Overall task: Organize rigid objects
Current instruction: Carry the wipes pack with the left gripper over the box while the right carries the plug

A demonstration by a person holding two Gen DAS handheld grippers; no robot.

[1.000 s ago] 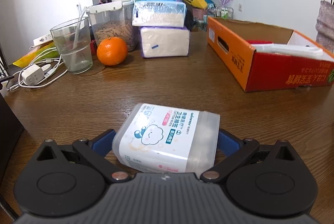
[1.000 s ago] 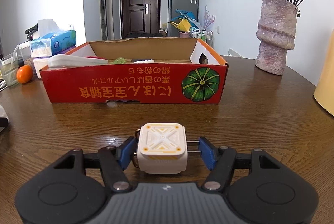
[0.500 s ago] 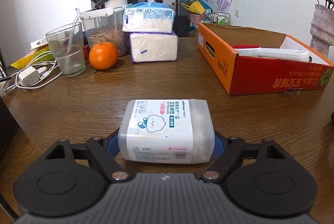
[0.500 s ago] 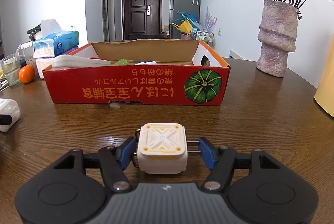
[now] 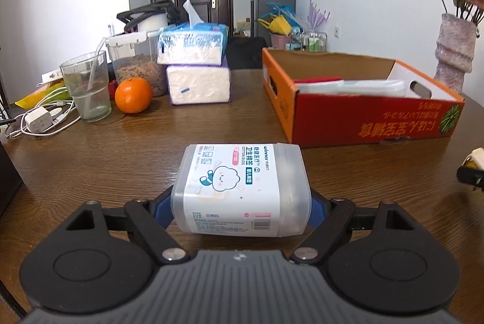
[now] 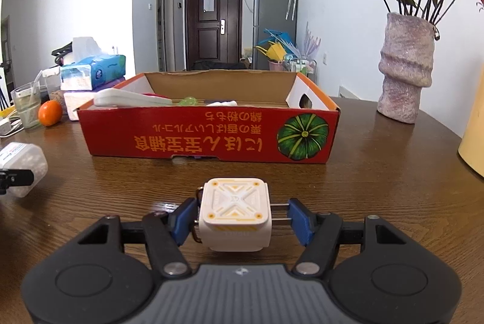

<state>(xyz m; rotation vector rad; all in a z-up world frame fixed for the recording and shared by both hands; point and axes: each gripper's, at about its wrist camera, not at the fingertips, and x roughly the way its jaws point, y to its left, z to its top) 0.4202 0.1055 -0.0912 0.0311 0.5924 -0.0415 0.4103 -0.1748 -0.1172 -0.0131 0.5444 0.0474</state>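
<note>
Left claw point(image 5: 240, 207) grips cotton-bud box point(image 5: 239, 188); carton point(image 5: 372, 124) ahead.

Both my grippers look identical: the left gripper point(image 5: 240, 207) and right gripper point(image 6: 239, 218) have a ribbed dark grey body, two round black discs, black linkage arms with silver screws point(image 6: 174, 267), and blue finger pads point(image 6: 299, 219).

Wooden table point(image 5: 127, 148) is being occupied ahead of the claw by a red cardboard box point(image 6: 208, 139), stacked tissue packs point(image 5: 198, 83), an orange point(image 5: 133, 95) and a glass point(image 5: 87, 88).
</note>
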